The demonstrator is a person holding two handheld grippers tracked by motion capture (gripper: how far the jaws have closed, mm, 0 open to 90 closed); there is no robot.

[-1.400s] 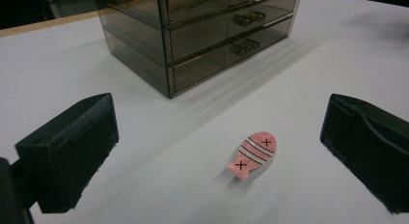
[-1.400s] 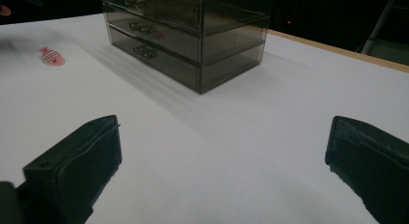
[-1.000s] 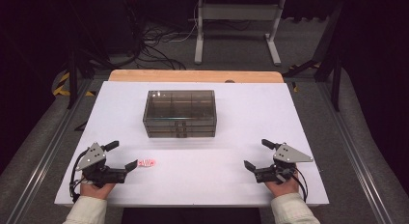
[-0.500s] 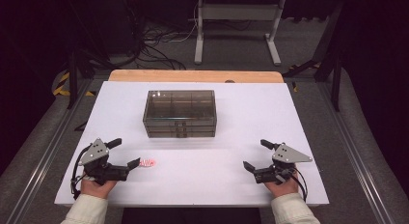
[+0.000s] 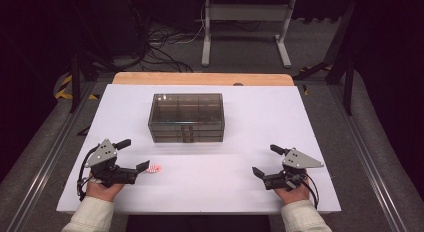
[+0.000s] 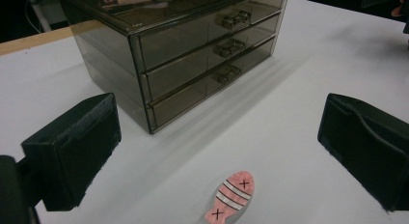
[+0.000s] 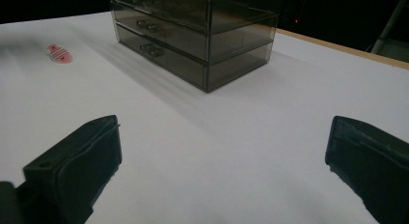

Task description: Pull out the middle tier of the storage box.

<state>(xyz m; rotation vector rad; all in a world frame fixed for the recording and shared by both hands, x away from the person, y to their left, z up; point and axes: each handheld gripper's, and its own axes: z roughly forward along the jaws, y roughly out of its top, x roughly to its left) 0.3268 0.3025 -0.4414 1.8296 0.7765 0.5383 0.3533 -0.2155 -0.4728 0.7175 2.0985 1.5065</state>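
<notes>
— Well, starting at the left: left gripper (image 5: 134, 156) low over the white table (image 5: 320, 127), jaws spread wide, holding nothing. Just ahead of the jaws, flat on the table, a small pink fish-shaped piece (image 6: 230, 195) with white stripes and two crosses.

— Looks thin and light, probably stiff, maybe rubber or plastic. Hard to get under, lying that flat?

— Likely, yes. Best taken across the narrow waist, one jaw on each long side, pressed down close to the table. Could skid on that smooth top if nudged from one side first.

— And toward the middle?

— Smoky see-through drawer box (image 5: 186, 117), three drawers, all shut, small handles (image 6: 226, 49) facing the near edge. Well apart from the fish, so plenty of bare table between the two for lowering the jaws.

— Farther right?

— Right gripper (image 5: 266, 162) resting near the front edge, jaws also wide apart, empty. Open table all around that side, nothing to bump. Front edge close behind both hands, though, so little room for pulling back; wooden strip (image 5: 202, 79) along the far edge.
</notes>
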